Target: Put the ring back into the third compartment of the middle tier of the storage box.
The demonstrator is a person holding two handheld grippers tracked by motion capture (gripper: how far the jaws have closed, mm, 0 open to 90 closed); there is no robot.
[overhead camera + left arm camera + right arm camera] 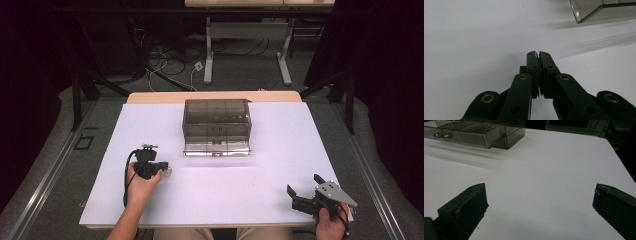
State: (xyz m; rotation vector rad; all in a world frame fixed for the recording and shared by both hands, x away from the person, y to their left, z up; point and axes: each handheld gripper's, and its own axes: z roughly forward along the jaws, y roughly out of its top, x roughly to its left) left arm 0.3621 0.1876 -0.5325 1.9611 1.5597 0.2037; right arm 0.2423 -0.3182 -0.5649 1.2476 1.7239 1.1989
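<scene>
A smoky see-through drawer box (216, 122) stands at the middle back of the white table top (225, 195), its lower drawer (216, 149) pulled out a little toward me. My left gripper (161, 167) is held low over the table at the front left of the box, apart from it. In the left gripper view its jaws (538, 53) are pressed together with nothing between them, and a corner of the box (599, 11) shows at the top right. My right gripper (303, 183) rests near the front right edge, open and empty (540, 188), facing the box (479, 132).
The white sheet covers a wooden table whose far edge (215, 96) shows behind the box. Beyond it, on the floor, are cables (165, 62) and the legs of another table (208, 55). Dark curtains hang on both sides.
</scene>
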